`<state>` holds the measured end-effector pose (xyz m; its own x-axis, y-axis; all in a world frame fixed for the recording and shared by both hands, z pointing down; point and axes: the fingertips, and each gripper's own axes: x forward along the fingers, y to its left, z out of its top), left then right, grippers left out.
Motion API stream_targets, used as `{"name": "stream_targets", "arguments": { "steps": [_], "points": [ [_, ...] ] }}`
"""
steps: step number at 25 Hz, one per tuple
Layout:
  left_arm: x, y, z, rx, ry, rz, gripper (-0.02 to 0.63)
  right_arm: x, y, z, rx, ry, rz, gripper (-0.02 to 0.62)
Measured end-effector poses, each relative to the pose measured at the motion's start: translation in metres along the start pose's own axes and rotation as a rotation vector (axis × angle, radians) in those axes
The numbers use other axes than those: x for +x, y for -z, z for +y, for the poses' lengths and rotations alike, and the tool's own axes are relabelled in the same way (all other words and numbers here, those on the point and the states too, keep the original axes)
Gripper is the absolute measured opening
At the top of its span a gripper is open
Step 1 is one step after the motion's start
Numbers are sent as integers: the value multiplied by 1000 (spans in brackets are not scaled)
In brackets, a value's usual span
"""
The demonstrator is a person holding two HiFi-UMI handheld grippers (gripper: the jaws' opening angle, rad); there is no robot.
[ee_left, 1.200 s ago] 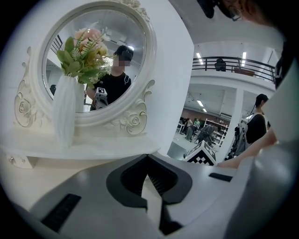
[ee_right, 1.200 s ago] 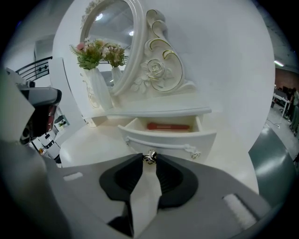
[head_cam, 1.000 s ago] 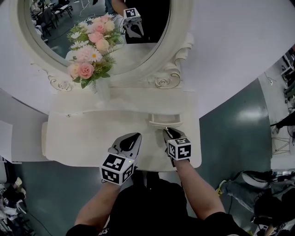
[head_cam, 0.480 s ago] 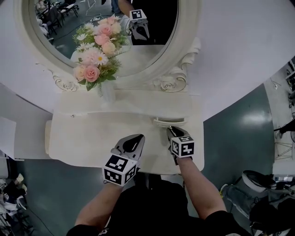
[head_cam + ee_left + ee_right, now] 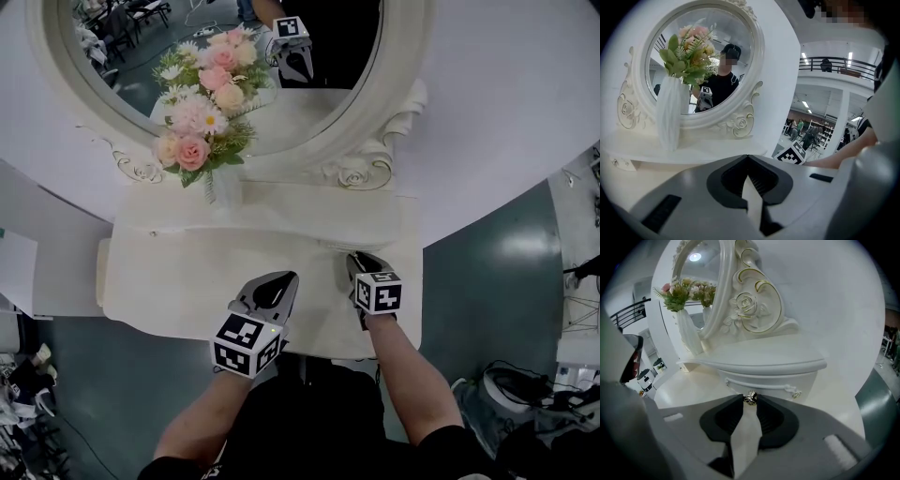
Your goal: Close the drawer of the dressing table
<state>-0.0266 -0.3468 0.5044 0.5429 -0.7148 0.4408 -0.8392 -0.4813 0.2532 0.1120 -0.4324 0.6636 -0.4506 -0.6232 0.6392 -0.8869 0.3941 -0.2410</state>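
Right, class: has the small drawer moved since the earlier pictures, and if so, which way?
Yes. The drawer has slid in toward the mirror: its front stuck out beyond the shelf edge earlier and is now almost flush with it.

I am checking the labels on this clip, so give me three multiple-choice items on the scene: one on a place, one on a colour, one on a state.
1. Where does the vase stand?
A) on the shelf in front of the mirror
B) on the floor
C) on a stool

2. What colour is the dressing table?
A) black
B) white
C) red

3. What is the right tool closed on?
A) a flower stem
B) nothing
C) the knob of the drawer

Answers:
1 A: the left gripper view shows the vase upright on the shelf, against the mirror's frame.
2 B: its top, shelf and carved frame are all white.
3 C: in the right gripper view the small metal knob sits pinched at the jaw tips.
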Motion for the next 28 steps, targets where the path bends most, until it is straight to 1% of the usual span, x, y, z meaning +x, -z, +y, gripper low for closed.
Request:
{"name": "stream_targets", "arguments": {
  "steps": [5, 15, 19, 20, 21, 24, 26, 28],
  "points": [
    [3, -3, 2, -14, 2, 2, 8, 6, -6, -2, 11, -3, -6, 100],
    [7, -12, 8, -5, -19, -2, 7, 15, -13, -7, 28, -6, -27, 101],
    [4, -16, 9, -4, -16, -14, 6, 17, -10, -8, 53, 9, -10, 111],
    [3, -17, 9, -3, -15, -20, 7, 15, -9, -8, 59, 19, -4, 128],
    [1, -19, 9, -1, -14, -26, 6, 12, -6, -8, 69, 28, -1, 141],
    [-10, -24, 7, 9, -3, -48, 7, -7, 3, -3, 103, 34, -11, 141],
    [-19, -25, 6, 16, 7, -60, 6, -25, 7, 6, 116, 17, -29, 138],
    [-29, -25, 4, 26, 20, -70, 6, -43, 9, 17, 114, 2, -54, 118]
  ]
}}
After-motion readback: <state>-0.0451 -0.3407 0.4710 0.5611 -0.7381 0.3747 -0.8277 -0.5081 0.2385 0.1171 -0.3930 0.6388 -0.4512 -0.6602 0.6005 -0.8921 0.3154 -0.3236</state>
